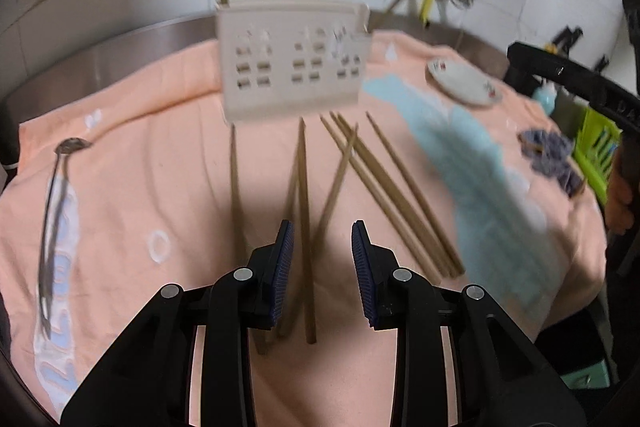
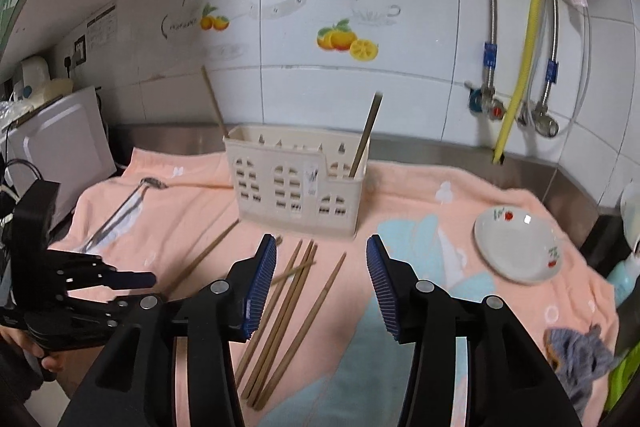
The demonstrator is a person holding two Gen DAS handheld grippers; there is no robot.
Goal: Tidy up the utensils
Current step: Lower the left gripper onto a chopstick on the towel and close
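Observation:
A beige utensil holder (image 1: 294, 65) (image 2: 298, 183) stands at the back of the peach towel (image 1: 160, 163) (image 2: 420, 195); chopsticks stand in it, one at its left end (image 2: 212, 103) and one at its right end (image 2: 366, 135). Several wooden chopsticks (image 1: 384, 187) (image 2: 288, 311) lie loose on the towel in front of it. A metal spoon (image 1: 54, 211) (image 2: 116, 215) lies at the left. My left gripper (image 1: 322, 239) is open, low over a chopstick (image 1: 306, 227) that lies between its fingers. My right gripper (image 2: 322, 255) is open and empty above the chopstick pile. The left gripper also shows in the right wrist view (image 2: 132, 287).
A white saucer (image 1: 464, 81) (image 2: 518, 245) sits on the towel at the right. A grey cloth (image 1: 552, 163) (image 2: 576, 359) and a green basket (image 1: 596, 151) lie at the right edge. Pipes and valves (image 2: 516, 99) run down the tiled wall. A white appliance (image 2: 60, 155) stands at the left.

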